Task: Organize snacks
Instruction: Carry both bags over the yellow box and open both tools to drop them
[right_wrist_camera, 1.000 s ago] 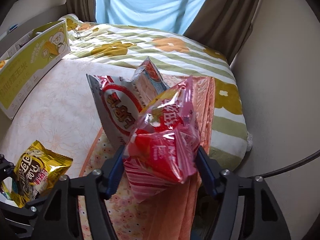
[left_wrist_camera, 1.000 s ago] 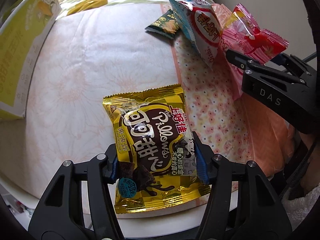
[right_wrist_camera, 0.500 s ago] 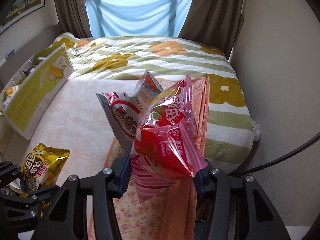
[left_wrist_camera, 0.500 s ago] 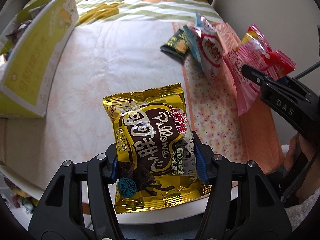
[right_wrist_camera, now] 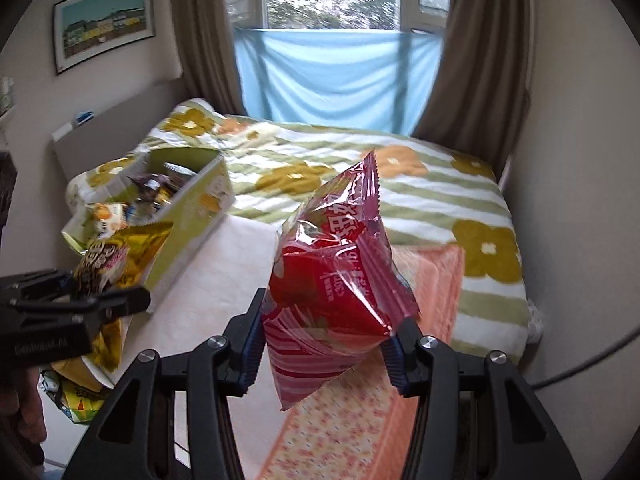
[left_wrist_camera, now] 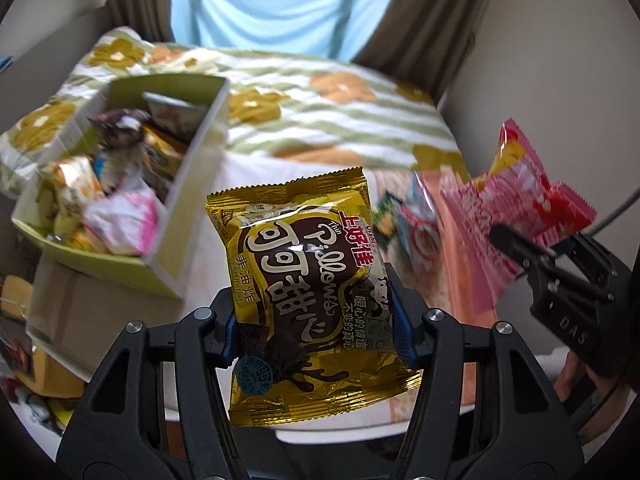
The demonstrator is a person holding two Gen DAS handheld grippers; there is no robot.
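My left gripper (left_wrist_camera: 318,328) is shut on a gold chocolate pillow snack bag (left_wrist_camera: 304,288) and holds it in the air; the bag also shows in the right wrist view (right_wrist_camera: 116,256). My right gripper (right_wrist_camera: 324,344) is shut on a red and pink snack bag (right_wrist_camera: 336,280), also raised; it also shows in the left wrist view (left_wrist_camera: 516,216). A green cardboard box (left_wrist_camera: 176,196) with several snacks inside stands at the left, also seen in the right wrist view (right_wrist_camera: 192,208). Two more snack bags (left_wrist_camera: 412,220) lie on the table beyond the gold bag.
A white table (right_wrist_camera: 224,280) carries an orange floral cloth (right_wrist_camera: 420,320) on its right side. A bed with a flowered striped blanket (right_wrist_camera: 360,176) lies behind. A wall is close on the right. Clutter sits on the floor at the left (right_wrist_camera: 76,396).
Both grippers have risen with their bags and tilted up, so the box interior and the window have come into view. The remaining snack bags stay on the table.
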